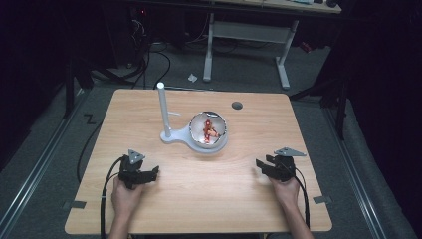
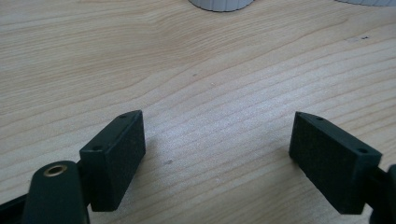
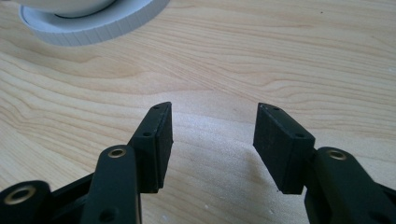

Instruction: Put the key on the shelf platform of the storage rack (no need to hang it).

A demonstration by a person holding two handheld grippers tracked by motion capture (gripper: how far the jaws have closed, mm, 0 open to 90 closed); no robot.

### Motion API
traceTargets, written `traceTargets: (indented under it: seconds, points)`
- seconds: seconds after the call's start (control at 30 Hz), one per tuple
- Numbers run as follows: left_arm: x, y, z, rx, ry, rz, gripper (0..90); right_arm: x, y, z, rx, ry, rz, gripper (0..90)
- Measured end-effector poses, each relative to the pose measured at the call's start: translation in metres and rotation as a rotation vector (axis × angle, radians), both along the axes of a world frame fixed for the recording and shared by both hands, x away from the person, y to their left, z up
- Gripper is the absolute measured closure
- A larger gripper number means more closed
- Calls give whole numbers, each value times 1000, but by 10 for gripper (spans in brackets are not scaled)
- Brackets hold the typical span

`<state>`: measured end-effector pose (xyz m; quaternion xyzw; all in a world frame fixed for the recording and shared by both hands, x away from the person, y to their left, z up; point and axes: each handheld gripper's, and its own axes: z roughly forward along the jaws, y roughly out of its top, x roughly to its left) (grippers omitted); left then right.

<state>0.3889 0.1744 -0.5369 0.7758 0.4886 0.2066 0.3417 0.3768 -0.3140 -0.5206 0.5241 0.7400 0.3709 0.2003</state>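
A white stand (image 1: 175, 136) sits at mid-table, with an upright post (image 1: 162, 107) and a round bowl (image 1: 209, 130) holding small red and orange pieces. My left gripper (image 1: 152, 174) rests low over the wooden table (image 1: 199, 199) near its front left. Its jaws stand wide open over bare wood in the left gripper view (image 2: 218, 119). My right gripper (image 1: 262, 167) is at the front right, also open with nothing between its pads (image 3: 213, 109). The stand's ribbed white base (image 3: 102, 28) lies ahead of it to the upper left. A bit of the stand's base (image 2: 222, 4) peeks in at the top of the left gripper view.
A round dark hole (image 1: 237, 105) marks the table's far side. Behind the table stands a white desk frame (image 1: 246, 30), with cables (image 1: 149, 59) on the floor. Both grippers' cables trail off the near edge. Bare wood lies between the grippers and the stand.
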Motion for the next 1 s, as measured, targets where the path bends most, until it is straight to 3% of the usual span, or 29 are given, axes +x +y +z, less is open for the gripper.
traceTargets:
  seconds: [0.23, 0.57, 0.6, 1.0]
  points:
    - [0, 0, 0, 0, 0, 0, 187, 2, 3, -5, -15, 12, 3, 434]
    - [0, 0, 0, 0, 0, 0, 188, 1, 12, -10, -94, 12, 10, 406]
    - [0, 0, 0, 0, 0, 0, 188, 0, 16, -10, -131, 2, 3, 381]
    - [0, 0, 0, -1, 0, 0, 188, 0, 15, -10, -127, 9, -14, 364]
